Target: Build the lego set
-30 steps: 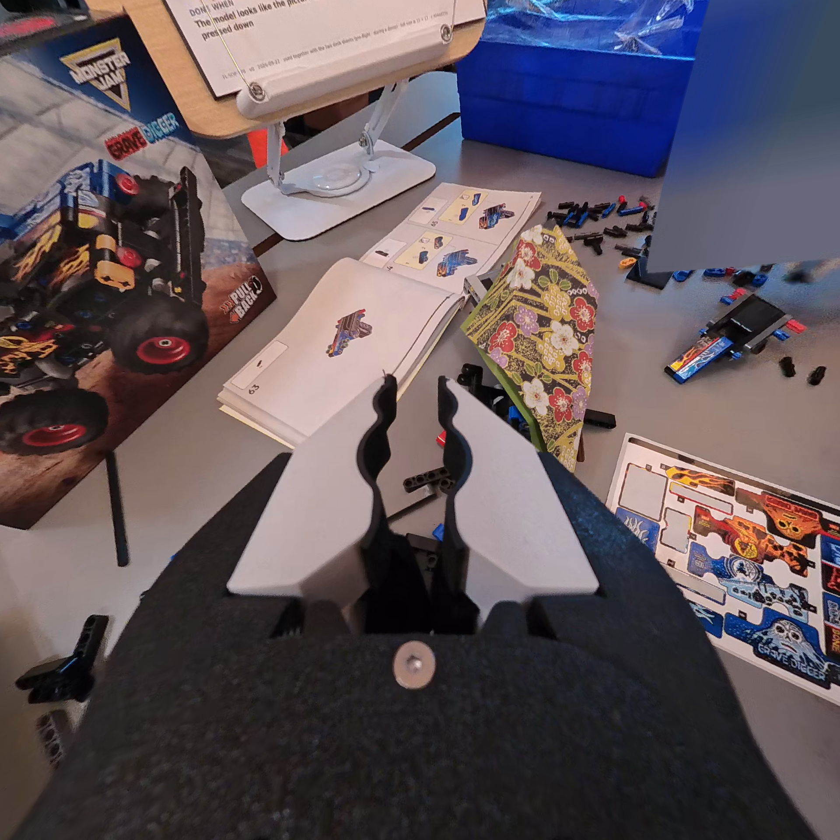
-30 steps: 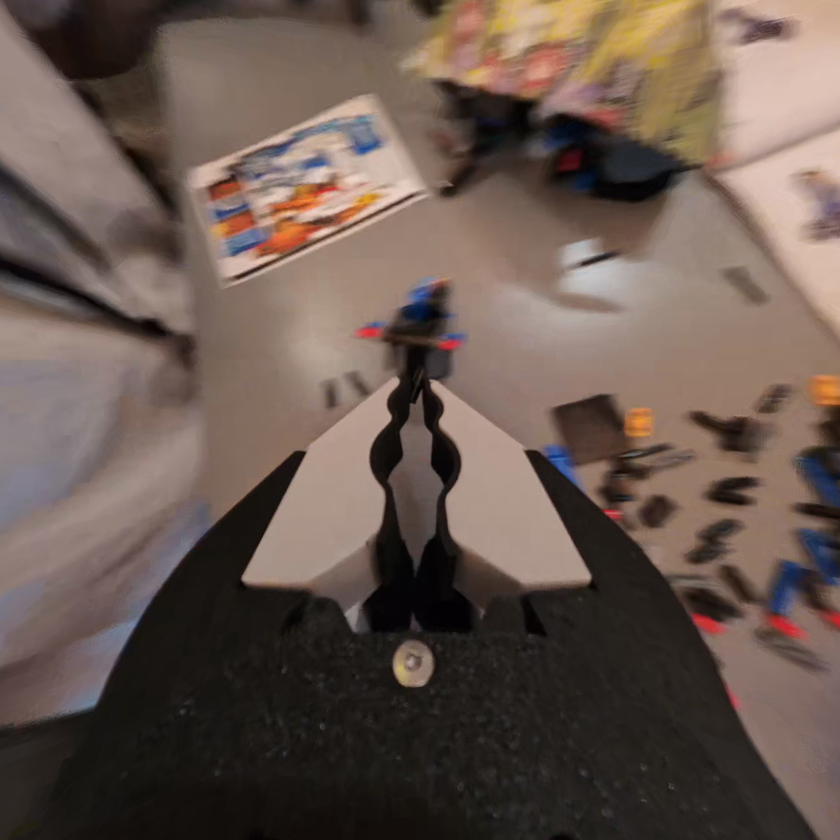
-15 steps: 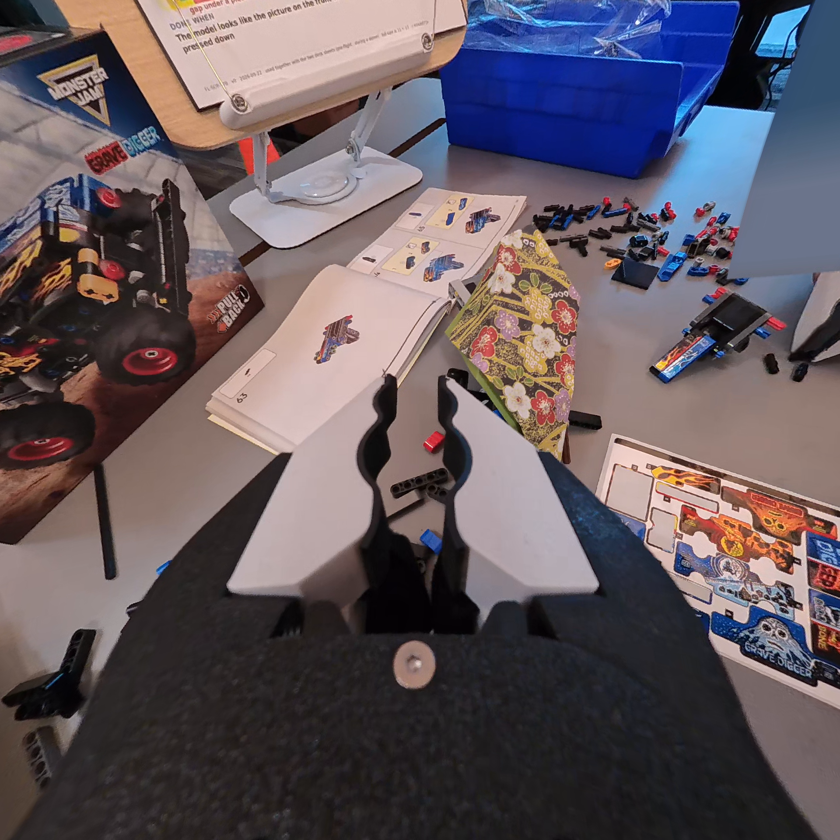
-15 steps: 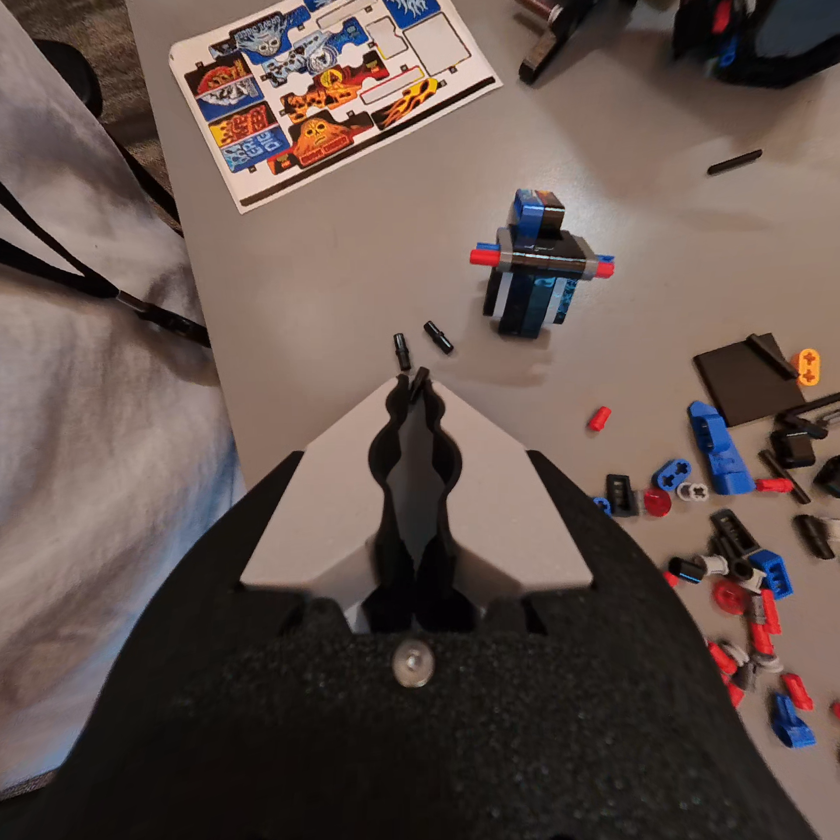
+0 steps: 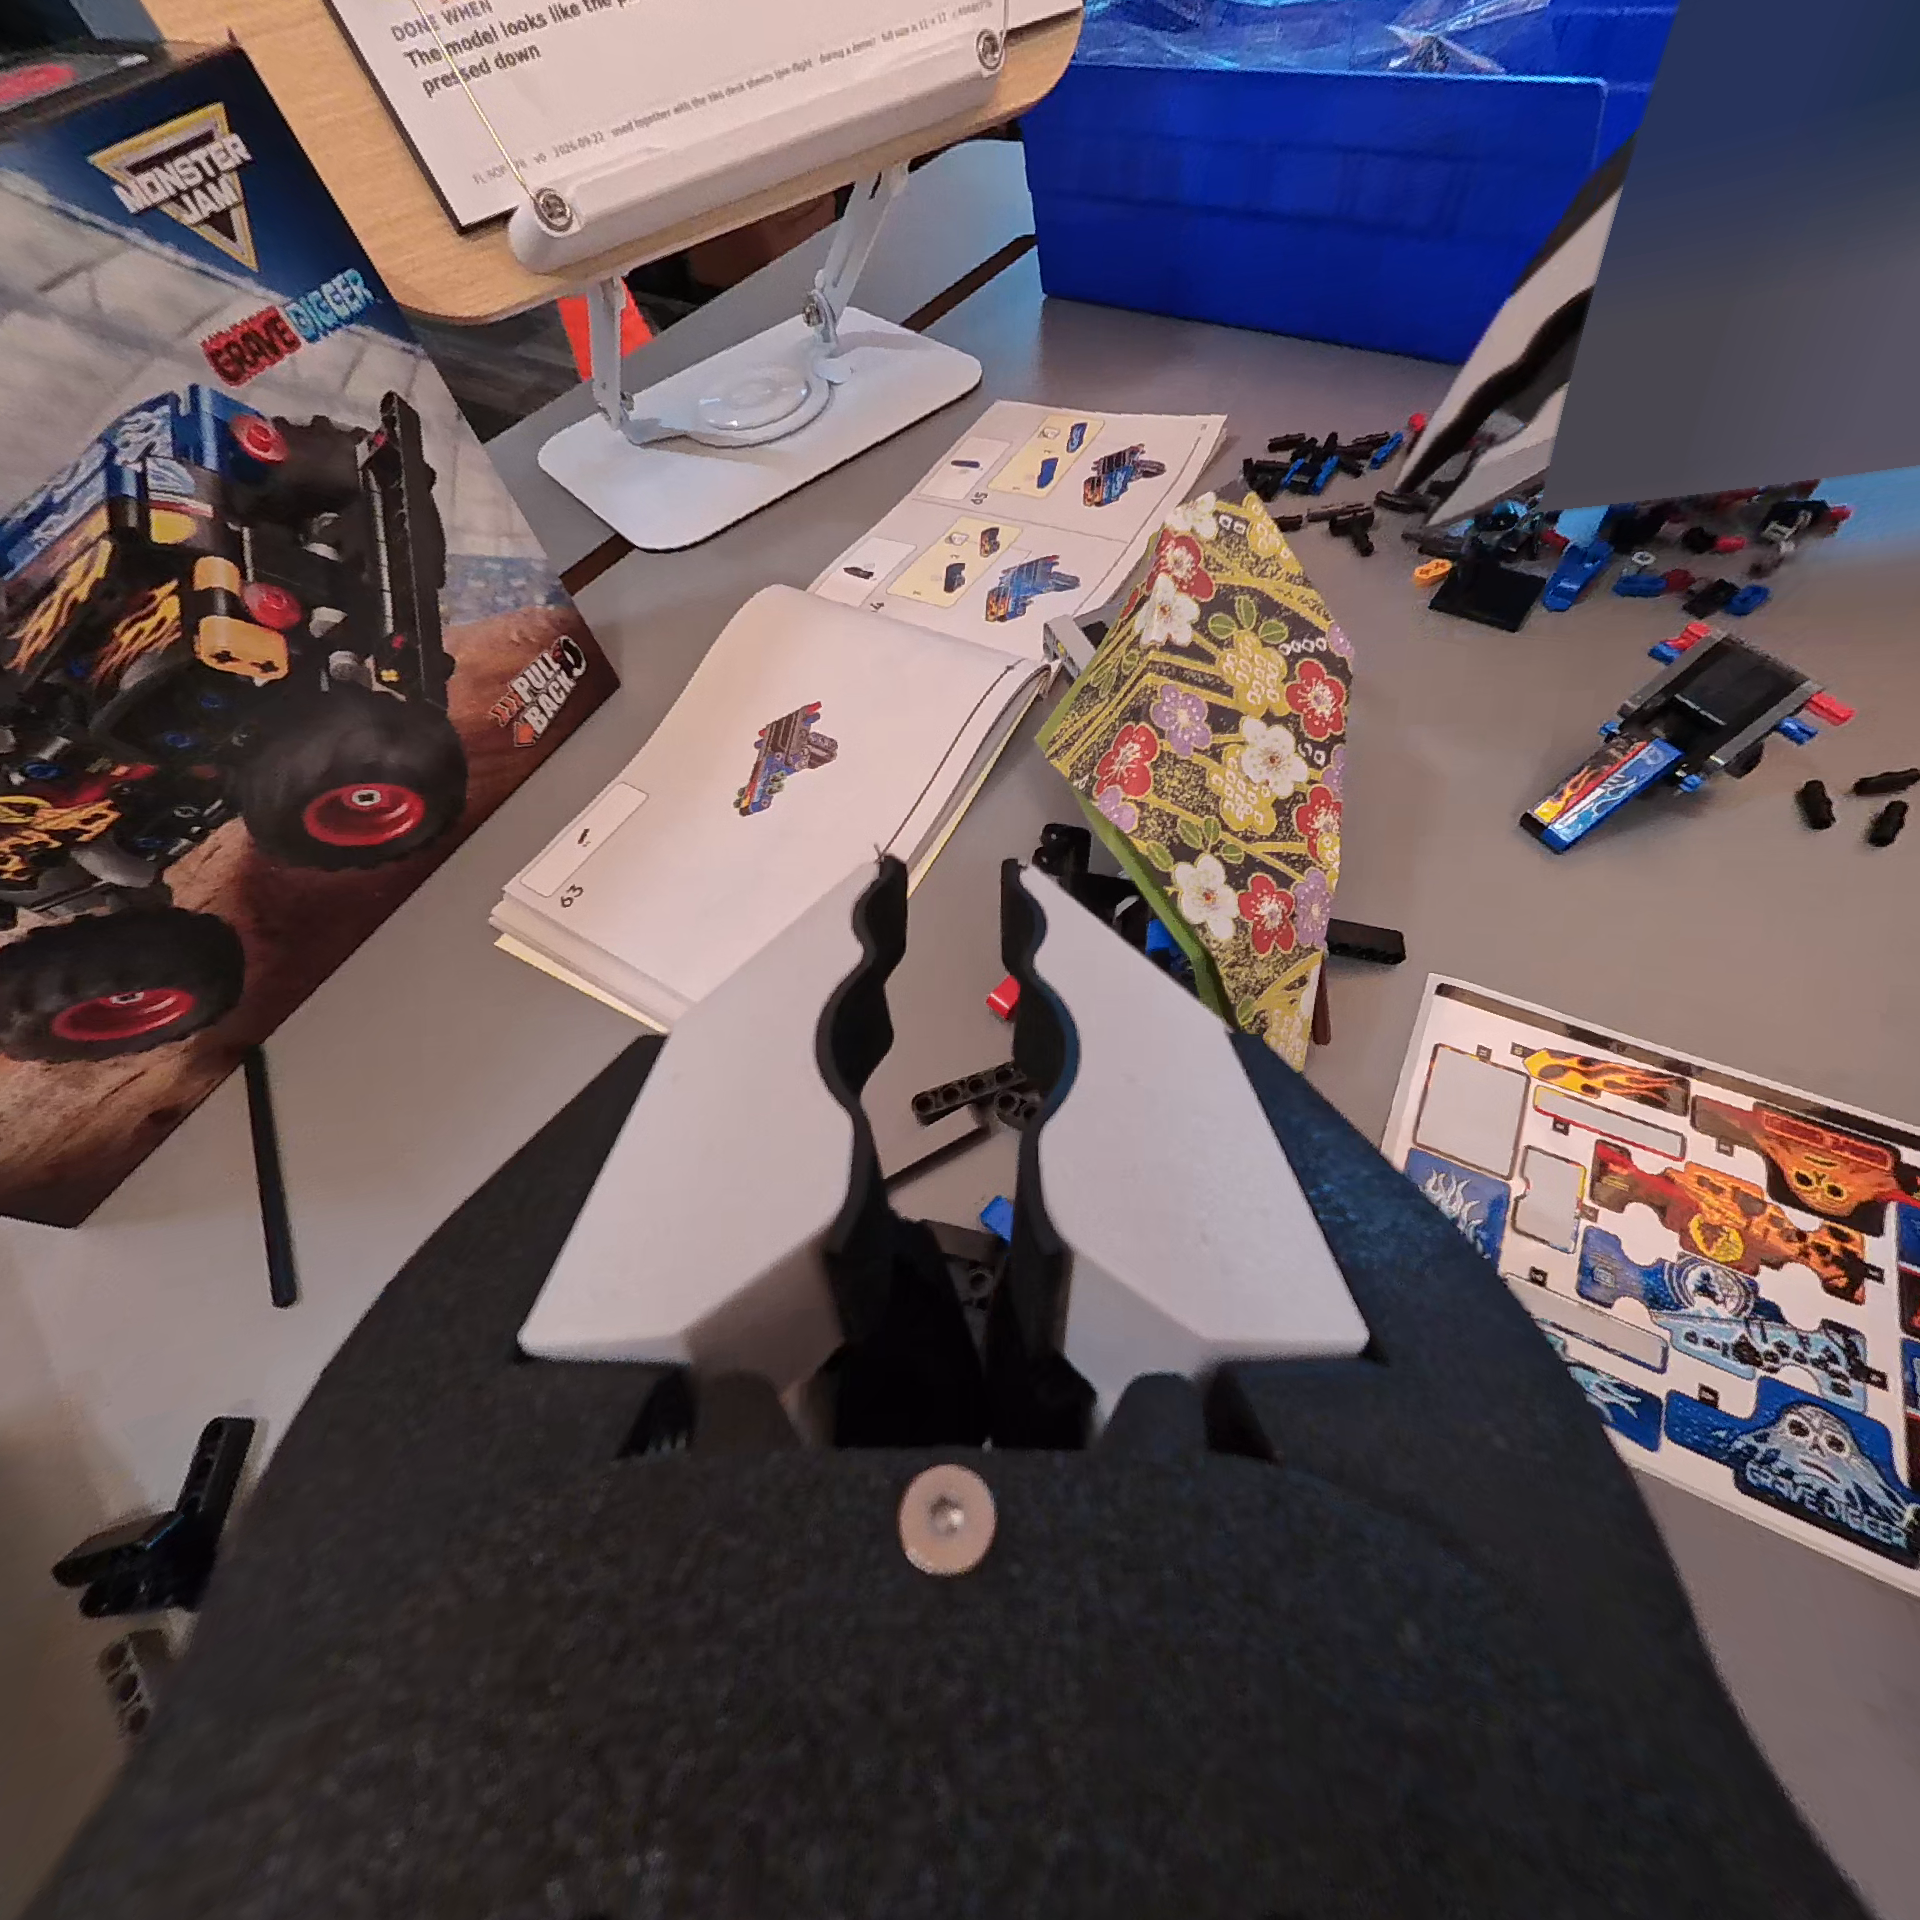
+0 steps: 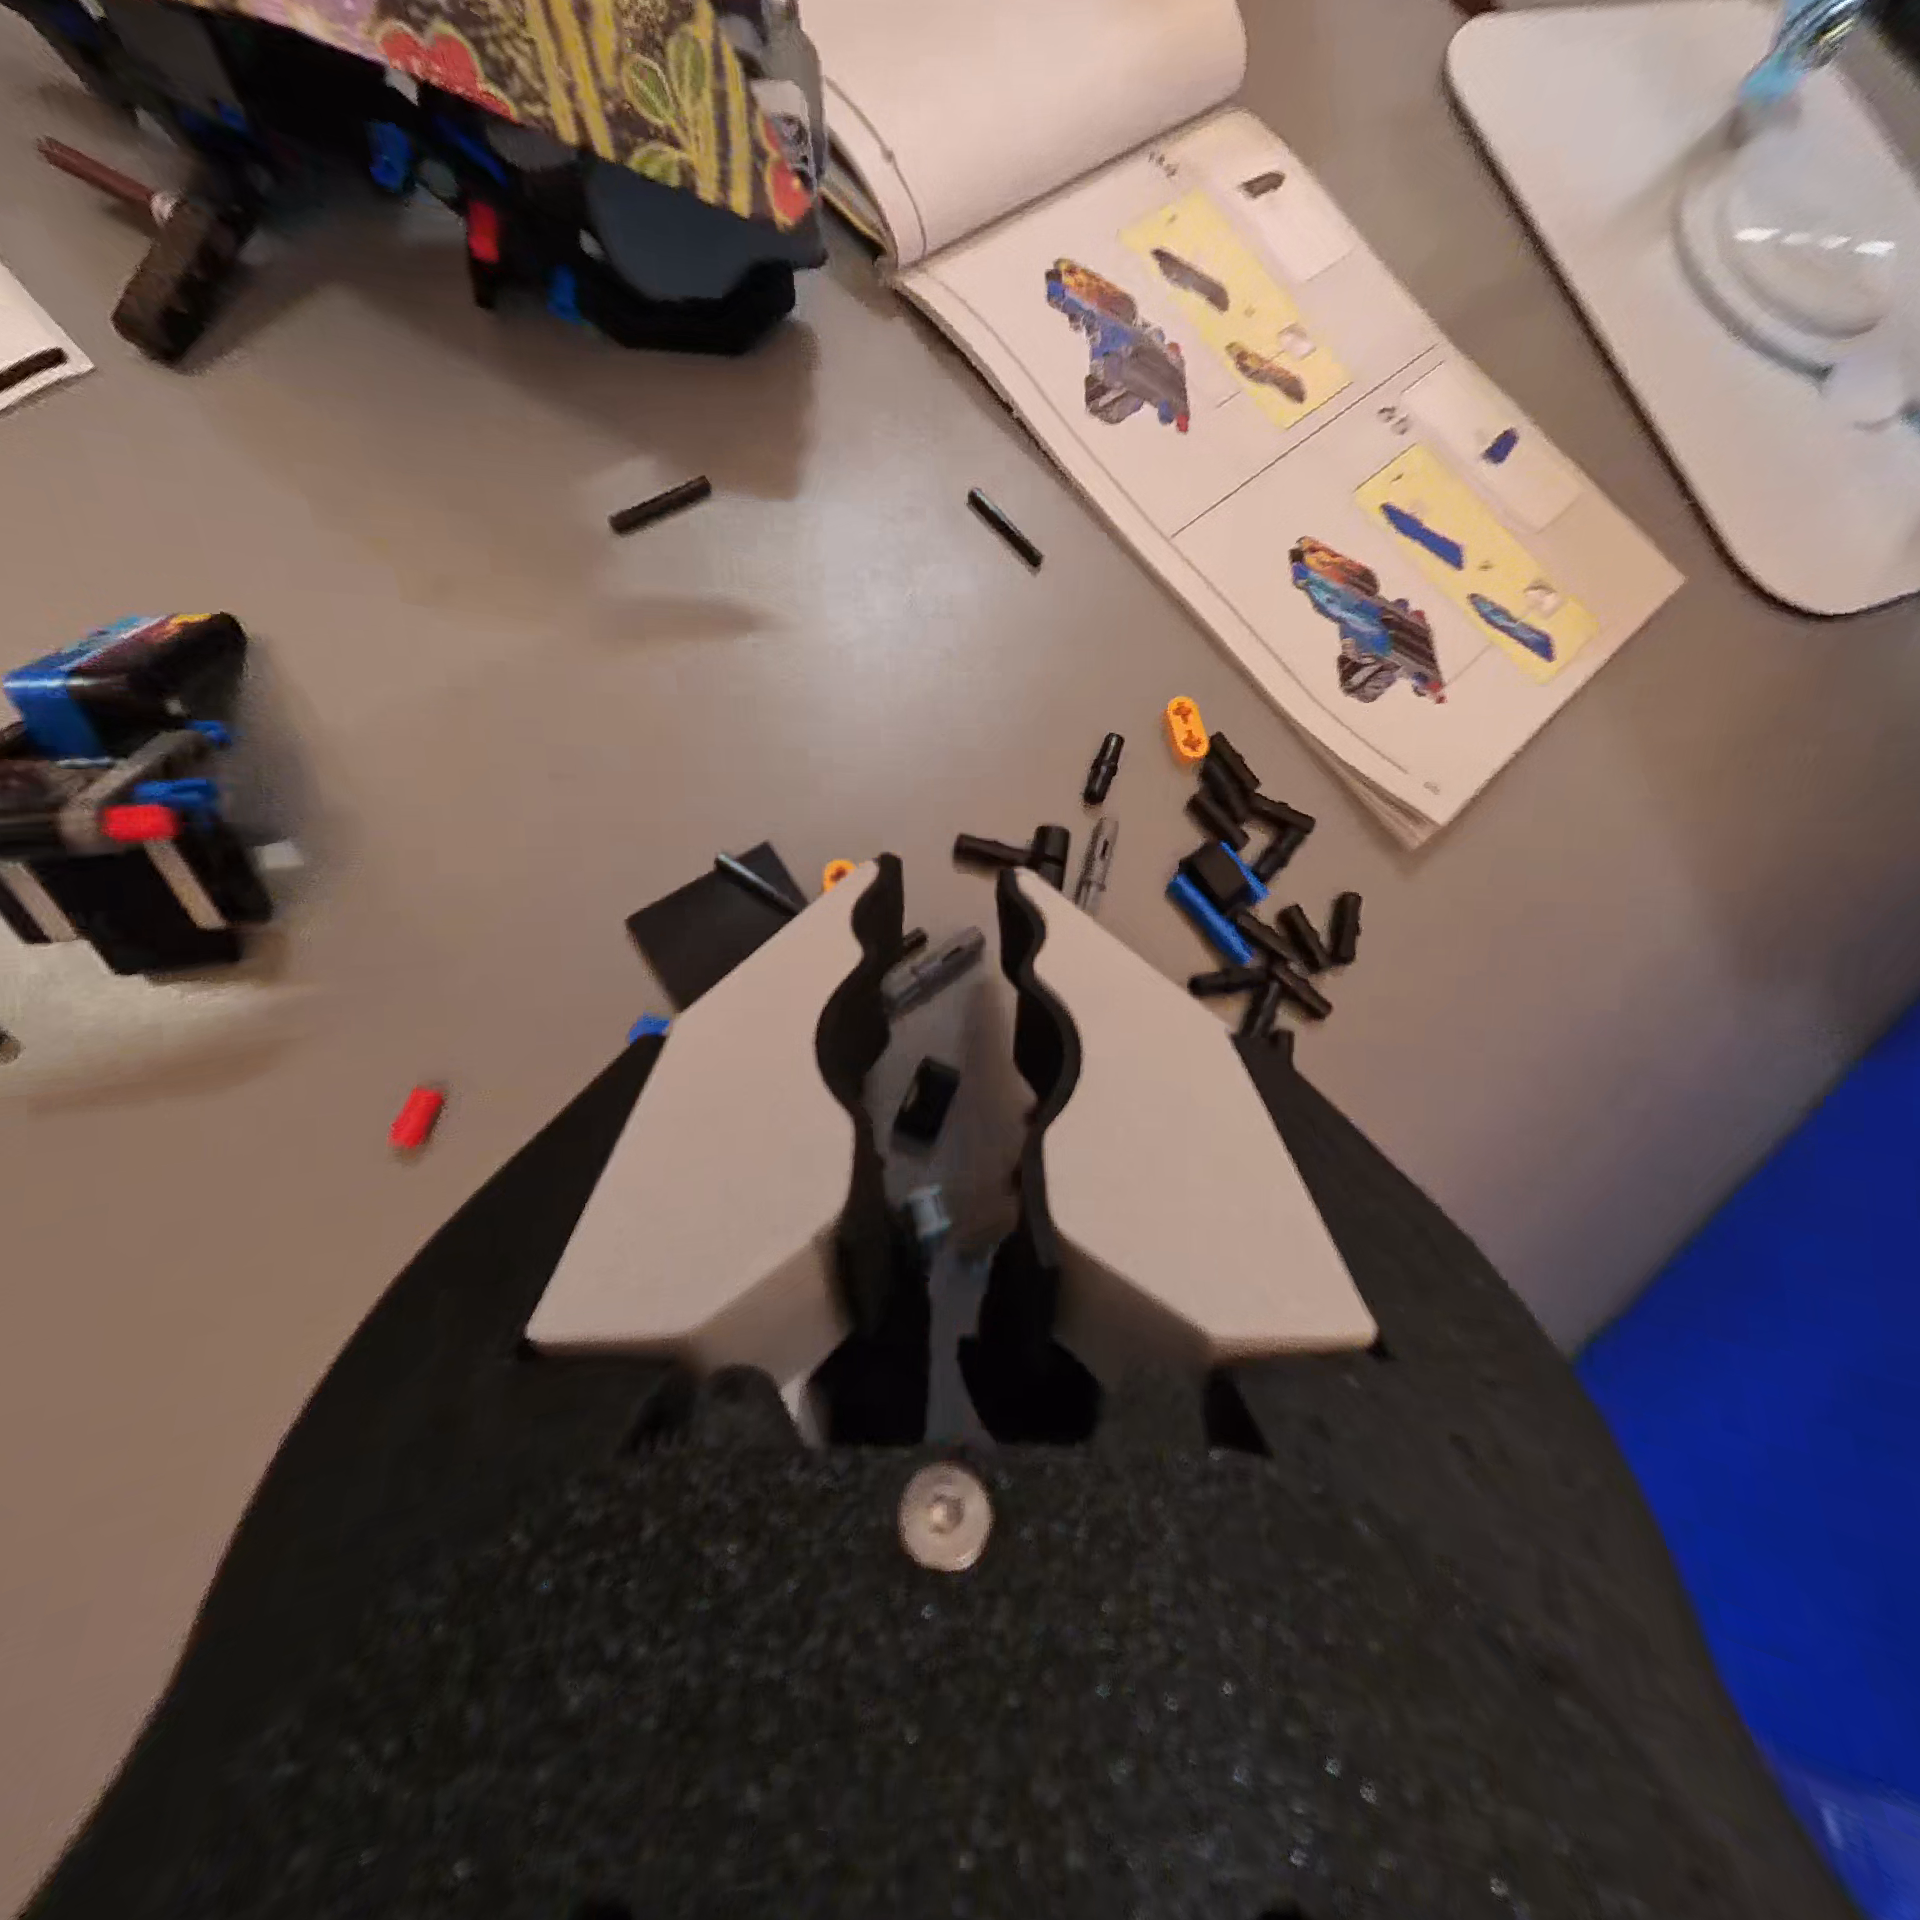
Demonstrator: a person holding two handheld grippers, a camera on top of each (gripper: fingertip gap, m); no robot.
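Observation:
My left gripper (image 5: 951, 883) is open and empty, hovering over a black beam (image 5: 971, 1091) and a small red piece (image 5: 1000, 997) beside the open instruction booklet (image 5: 790, 748). A floral-patterned sheet (image 5: 1216, 727) covers a dark, partly built model. My right gripper (image 6: 945, 878) is open and empty, low over loose parts: a grey piece (image 6: 930, 971) and a black piece (image 6: 925, 1107) lie between its fingers. A pile of black pins (image 6: 1247, 914) lies just to its right. A blue and black sub-assembly (image 6: 125, 800) stands to its left and also shows in the left wrist view (image 5: 1683, 727).
The set's box (image 5: 208, 623) stands at left, and a sticker sheet (image 5: 1662, 1247) lies at right. A blue bin (image 5: 1299, 208) and a white stand (image 5: 758, 416) sit at the back. A black flat panel (image 6: 717, 914), an orange piece (image 6: 1184, 727) and a red pin (image 6: 416, 1117) lie near my right gripper. My hands' fingertips stand some 30 cm from each other.
My right gripper swung away from the sub-assembly and sticker sheet to the loose parts by the booklet, and its jaws opened. My left gripper only shifted slightly and stayed open.

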